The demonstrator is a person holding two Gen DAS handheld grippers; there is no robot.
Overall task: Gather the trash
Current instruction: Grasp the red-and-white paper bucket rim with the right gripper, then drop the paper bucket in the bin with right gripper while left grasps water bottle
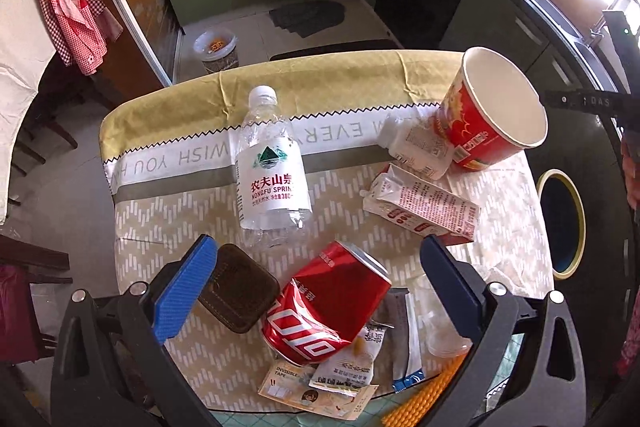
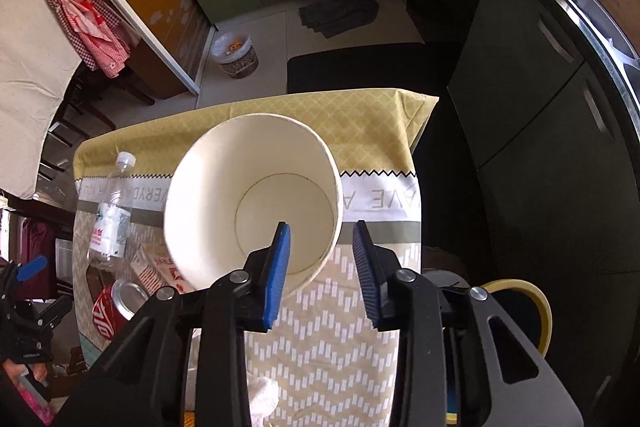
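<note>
A crushed red cola can (image 1: 326,307) lies on the table between the open fingers of my left gripper (image 1: 316,267). A clear water bottle (image 1: 272,163) lies behind it. A red and white milk carton (image 1: 420,207) and a white pouch (image 1: 416,147) lie to the right. A red paper cup (image 1: 488,115) leans tilted, its white inside (image 2: 256,199) facing the right wrist camera. My right gripper (image 2: 322,231) is open, its left finger (image 2: 278,267) inside the cup's rim and its right finger outside. Wrappers (image 1: 348,375) lie at the table's near edge.
A brown leather wallet (image 1: 240,291) lies by my left finger. A clear plastic cup (image 1: 444,323) lies near the right finger. A dark bin with a yellow rim (image 1: 560,223) stands right of the table. A lined wastebasket (image 1: 216,51) stands on the floor beyond.
</note>
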